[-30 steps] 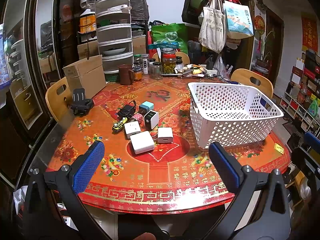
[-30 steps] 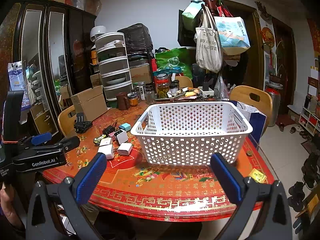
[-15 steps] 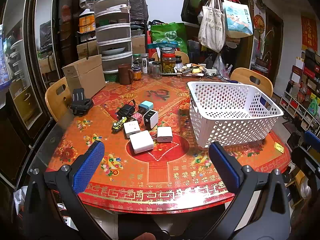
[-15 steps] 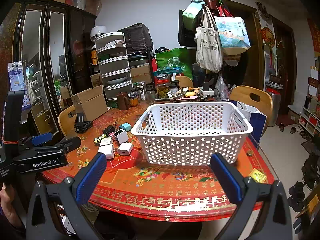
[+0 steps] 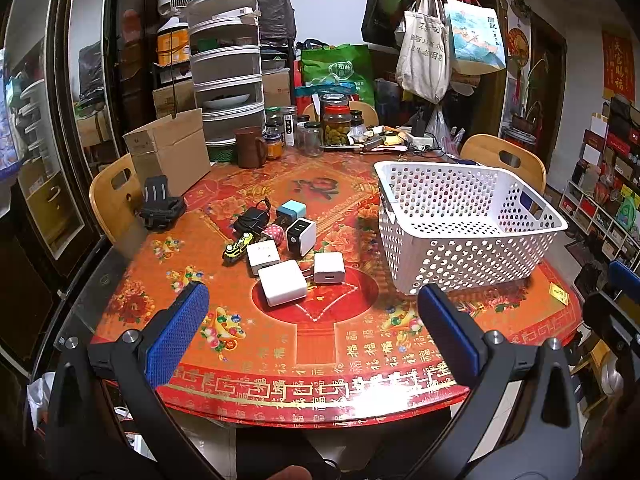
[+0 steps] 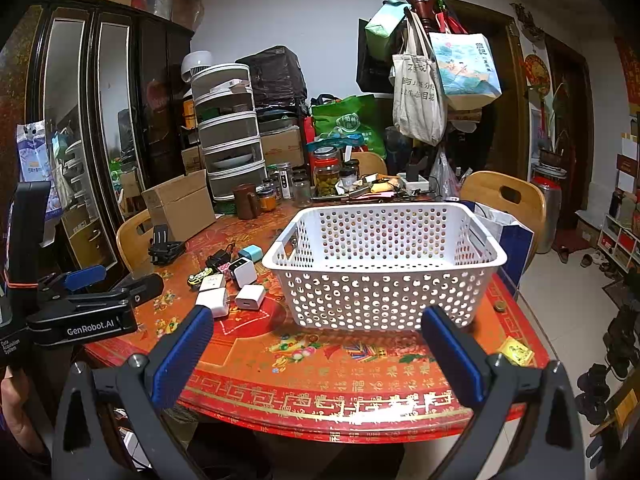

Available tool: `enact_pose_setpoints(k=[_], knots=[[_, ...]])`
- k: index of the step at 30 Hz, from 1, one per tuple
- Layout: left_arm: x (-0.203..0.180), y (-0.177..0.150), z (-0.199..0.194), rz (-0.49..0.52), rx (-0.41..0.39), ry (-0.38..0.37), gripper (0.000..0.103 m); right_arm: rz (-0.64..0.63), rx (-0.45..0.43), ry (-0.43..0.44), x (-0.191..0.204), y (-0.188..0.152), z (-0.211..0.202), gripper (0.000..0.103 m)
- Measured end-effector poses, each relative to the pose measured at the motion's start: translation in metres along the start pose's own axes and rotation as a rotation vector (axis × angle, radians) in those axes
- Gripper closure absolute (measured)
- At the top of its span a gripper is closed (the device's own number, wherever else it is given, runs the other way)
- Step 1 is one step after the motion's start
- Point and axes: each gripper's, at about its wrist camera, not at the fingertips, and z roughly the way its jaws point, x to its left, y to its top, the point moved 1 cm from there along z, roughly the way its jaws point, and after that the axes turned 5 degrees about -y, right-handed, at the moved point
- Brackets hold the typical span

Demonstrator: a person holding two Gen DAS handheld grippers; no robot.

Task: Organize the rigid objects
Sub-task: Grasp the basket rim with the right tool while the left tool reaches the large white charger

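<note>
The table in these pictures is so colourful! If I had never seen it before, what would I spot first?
Probably the big white basket, empty, standing on the right side of the bright red and gold table. Next, the little heap of white chargers beside it on the left, with a tiny yellow toy car. Up close, both tongs, left and right, hang wide open, holding nothing.

Both tongs hang level with blue pads spread wide, gripping nothing: left tongs (image 5: 313,328) and right tongs (image 6: 318,350), the left just beside the right.
</note>
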Motion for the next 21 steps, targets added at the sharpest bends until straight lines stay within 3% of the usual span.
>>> enact_pose_setpoints(k=[4,8,10,13,15,17,20,21], knots=[[0.009,-0.001,-0.008,-0.031,-0.101,0.039,0.0,0.007,-0.021,-0.046,-0.013,0.001,0.006,0.0],[0.039,0.002,0.003,-0.106,-0.16,0.045,0.0,0.076,-0.048,-0.201,-0.071,0.025,0.027,0.0],[0.05,0.005,0.018,-0.108,-0.136,0.083,0.0,0.091,-0.019,-0.267,-0.1,0.038,0.048,0.0],[0.063,0.002,0.055,-0.057,-0.02,0.144,0.0,0.097,0.064,-0.325,-0.136,0.048,0.088,0.0],[0.07,-0.004,0.07,-0.057,0.01,0.15,0.0,0.108,0.137,-0.335,-0.154,0.051,0.117,0.013],[0.081,-0.011,0.083,-0.077,0.037,0.151,0.0,0.127,0.205,-0.316,-0.168,0.052,0.143,0.036],[0.096,-0.02,0.105,-0.092,0.085,0.161,0.0,0.14,0.23,-0.276,-0.18,0.05,0.169,0.06],[0.102,-0.024,0.112,-0.092,0.105,0.172,0.0,0.145,0.24,-0.272,-0.186,0.05,0.179,0.063]])
